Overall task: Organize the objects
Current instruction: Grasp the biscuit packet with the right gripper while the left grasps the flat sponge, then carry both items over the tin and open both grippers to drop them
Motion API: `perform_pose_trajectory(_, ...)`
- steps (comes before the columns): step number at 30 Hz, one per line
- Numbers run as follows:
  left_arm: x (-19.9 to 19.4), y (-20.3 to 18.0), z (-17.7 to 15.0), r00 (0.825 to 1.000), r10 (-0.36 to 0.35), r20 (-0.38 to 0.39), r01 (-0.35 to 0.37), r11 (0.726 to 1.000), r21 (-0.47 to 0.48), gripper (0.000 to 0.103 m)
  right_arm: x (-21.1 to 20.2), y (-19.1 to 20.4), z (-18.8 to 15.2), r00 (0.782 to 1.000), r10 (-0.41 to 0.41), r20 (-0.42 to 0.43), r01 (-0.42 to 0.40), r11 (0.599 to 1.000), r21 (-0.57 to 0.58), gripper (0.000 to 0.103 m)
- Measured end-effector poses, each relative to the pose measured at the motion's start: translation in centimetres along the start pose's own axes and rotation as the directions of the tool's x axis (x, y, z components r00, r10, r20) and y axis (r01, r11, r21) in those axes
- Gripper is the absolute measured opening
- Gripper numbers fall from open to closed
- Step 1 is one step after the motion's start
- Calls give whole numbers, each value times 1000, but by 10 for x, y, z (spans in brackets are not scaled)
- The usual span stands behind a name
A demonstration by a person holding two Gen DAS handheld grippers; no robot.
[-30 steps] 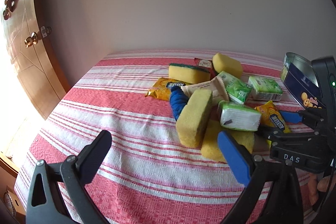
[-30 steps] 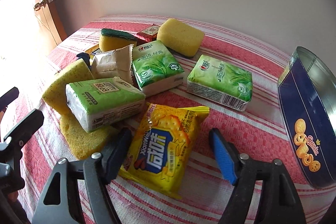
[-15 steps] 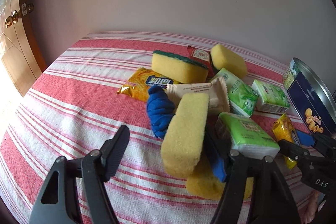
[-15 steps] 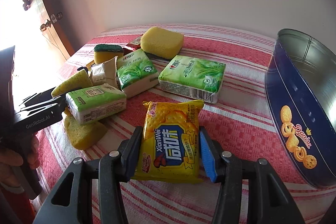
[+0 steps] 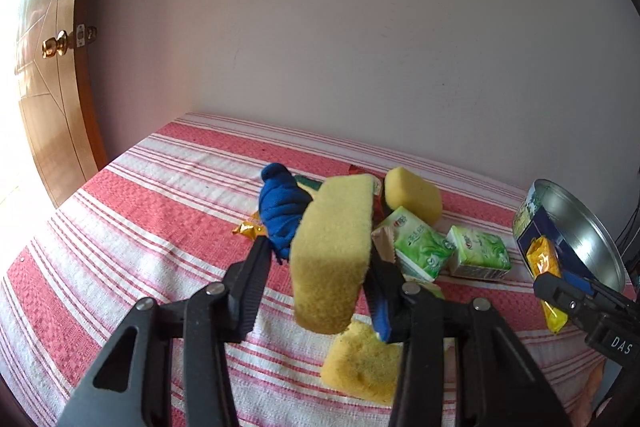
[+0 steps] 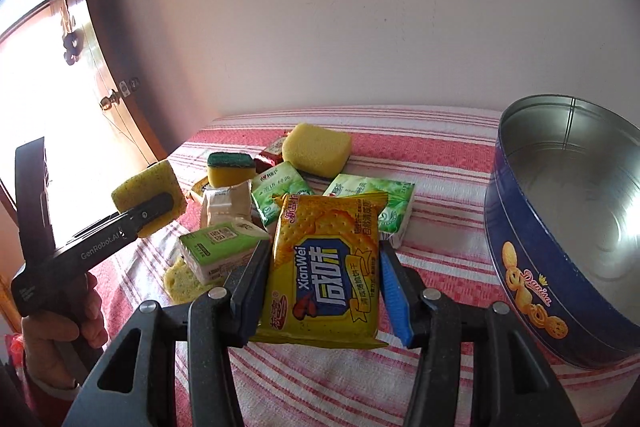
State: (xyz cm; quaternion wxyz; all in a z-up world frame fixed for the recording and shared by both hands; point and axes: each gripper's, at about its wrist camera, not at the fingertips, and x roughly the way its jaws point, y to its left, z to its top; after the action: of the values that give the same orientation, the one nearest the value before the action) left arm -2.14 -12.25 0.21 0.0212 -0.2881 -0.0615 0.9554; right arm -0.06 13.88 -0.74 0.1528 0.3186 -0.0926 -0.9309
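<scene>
A: What has the left gripper (image 5: 320, 263) got?
B: Its jaws are closing on a yellow sponge (image 5: 332, 251), lifted off the striped tablecloth (image 5: 132, 247) above the pile.
A: And the right gripper (image 6: 324, 291)?
B: Clamped on a yellow cracker packet (image 6: 326, 267), raised near the blue cookie tin (image 6: 532, 287) at the cloth's right edge.

I'm looking along each gripper, angled down at the table (image 5: 120, 227) from close in; both views are sharing the pile (image 6: 280, 195) mid-frame and tin (image 6: 532, 267) at right.
</scene>
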Motion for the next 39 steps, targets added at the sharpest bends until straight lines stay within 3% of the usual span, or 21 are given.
perform_pose_trajectory(5,-17,-41,11,996,-68,50,65,996,63,44,-24,-14,11,996,-6,87,4,1000,26,54)
perform_pose_trajectory(10,-16,-94,14,986,-158,56,151,982,110,44,-52,-39,18,978,-101,181,94,994,47,54)
perform_pose_trajectory(15,-8,-158,14,967,-251,53,239,956,168,44,-73,-81,18,941,-250,229,244,968,57,54)
perform_pose_trajectory(20,4,-217,9,943,-330,30,316,923,221,44,-82,-134,14,896,-394,205,386,919,77,54)
perform_pose_trajectory(27,25,-283,-2,931,-362,-34,357,890,283,44,-79,-172,17,838,-519,172,520,853,43,54)
perform_pose_trajectory(32,36,-306,-11,929,-362,-72,367,884,289,44,-75,-183,12,854,-505,121,502,863,56,54)
perform_pose_trajectory(35,40,-308,-16,930,-356,-92,367,884,290,44,-70,-180,11,844,-525,107,524,851,33,54)
perform_pose_trajectory(39,48,-309,-20,932,-345,-115,364,886,288,44,-62,-179,9,847,-525,81,526,850,18,54)
